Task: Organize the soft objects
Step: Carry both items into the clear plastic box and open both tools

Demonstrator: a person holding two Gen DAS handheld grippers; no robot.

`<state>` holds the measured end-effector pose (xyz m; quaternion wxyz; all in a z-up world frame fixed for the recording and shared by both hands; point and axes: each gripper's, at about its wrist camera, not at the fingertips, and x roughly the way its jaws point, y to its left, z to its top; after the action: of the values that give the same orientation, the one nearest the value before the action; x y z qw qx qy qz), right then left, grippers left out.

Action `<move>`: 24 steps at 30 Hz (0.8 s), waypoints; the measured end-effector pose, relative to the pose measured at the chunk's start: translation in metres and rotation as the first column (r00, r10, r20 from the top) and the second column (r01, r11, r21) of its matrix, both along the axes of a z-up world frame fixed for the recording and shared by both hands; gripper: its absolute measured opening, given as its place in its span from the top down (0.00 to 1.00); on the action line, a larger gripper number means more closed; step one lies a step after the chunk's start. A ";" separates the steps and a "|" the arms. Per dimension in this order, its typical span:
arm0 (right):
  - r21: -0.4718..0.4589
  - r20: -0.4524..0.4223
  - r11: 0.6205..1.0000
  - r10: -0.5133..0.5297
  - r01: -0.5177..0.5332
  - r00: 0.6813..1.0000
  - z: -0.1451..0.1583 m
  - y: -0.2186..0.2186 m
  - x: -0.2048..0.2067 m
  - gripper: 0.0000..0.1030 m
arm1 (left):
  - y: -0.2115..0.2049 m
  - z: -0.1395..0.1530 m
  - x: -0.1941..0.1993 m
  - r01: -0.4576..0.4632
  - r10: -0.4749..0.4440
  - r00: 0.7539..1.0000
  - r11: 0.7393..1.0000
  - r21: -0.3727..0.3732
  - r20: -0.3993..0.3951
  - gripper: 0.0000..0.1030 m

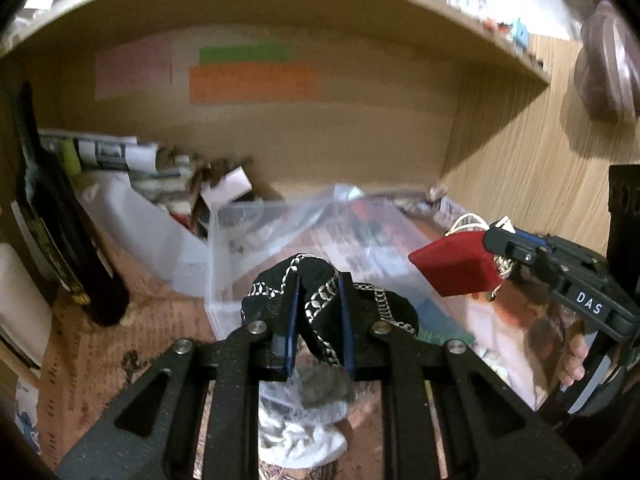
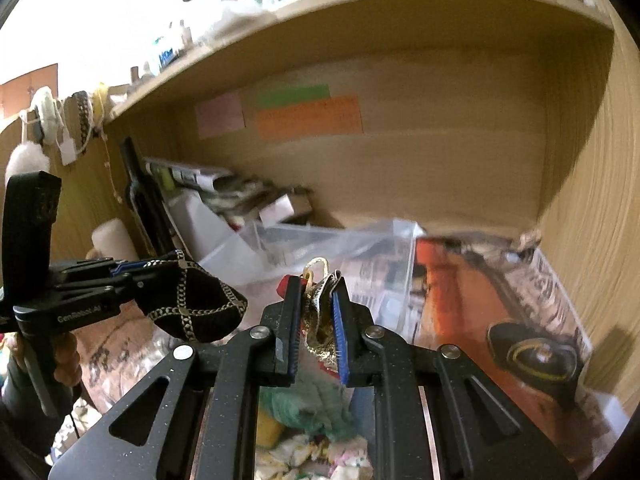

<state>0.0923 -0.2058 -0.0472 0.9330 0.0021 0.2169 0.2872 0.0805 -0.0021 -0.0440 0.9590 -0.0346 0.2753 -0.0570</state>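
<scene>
- Biggest thing I've got in front of me is the wooden shelf cubby (image 2: pixel 440 184), with pink, green and orange paper notes (image 1: pixel 252 82) stuck on its back wall.
- The floor of it is lined with newspaper (image 2: pixel 520 292), and a clear plastic bag (image 1: pixel 248 232) sits crumpled in the middle, near the back.
- Far left there's a pile of folded papers and junk (image 1: pixel 120 156), with a dark bottle (image 1: pixel 68 248) leaning just beside it.
- My left gripper (image 1: pixel 318 312) has its jaws nearly together, pinched on a black pouch with silver chain trim (image 1: pixel 320 280). It's held up off the newspaper, in front of the plastic bag.
- My right gripper (image 2: pixel 316 316) is closed down almost as far, clamped on the gold trim of a red pouch (image 1: pixel 456 268). From the left wrist view the red body hangs out past the fingertips, over the right side of the shelf floor.
- The two pouches are side by side, apart, not touching.
- Below the grippers there's a heap of soft cloth bits, white (image 1: pixel 300 440) and green (image 2: pixel 316 404).
</scene>
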 end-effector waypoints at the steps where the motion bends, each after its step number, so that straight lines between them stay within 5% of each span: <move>1: 0.003 0.012 1.000 -0.001 0.001 1.000 0.004 0.001 0.000 0.87 | 0.001 0.005 0.000 -0.007 0.007 1.000 1.000 0.000 0.020 0.83; 11: -0.011 0.070 1.000 -0.016 0.016 0.997 0.023 0.019 0.026 0.87 | 0.012 0.033 0.022 -0.077 0.076 0.991 0.997 0.007 0.114 0.83; 24: -0.154 -0.015 0.988 -0.030 0.028 0.999 0.001 0.053 0.088 0.87 | 0.017 -0.005 0.111 -0.077 0.080 0.995 0.996 0.048 -0.063 0.83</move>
<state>0.1801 -0.1529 -0.0466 0.9325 -0.0644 0.2463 0.2561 0.1910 0.0144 -0.0491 0.9517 -0.0254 0.3059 -0.0116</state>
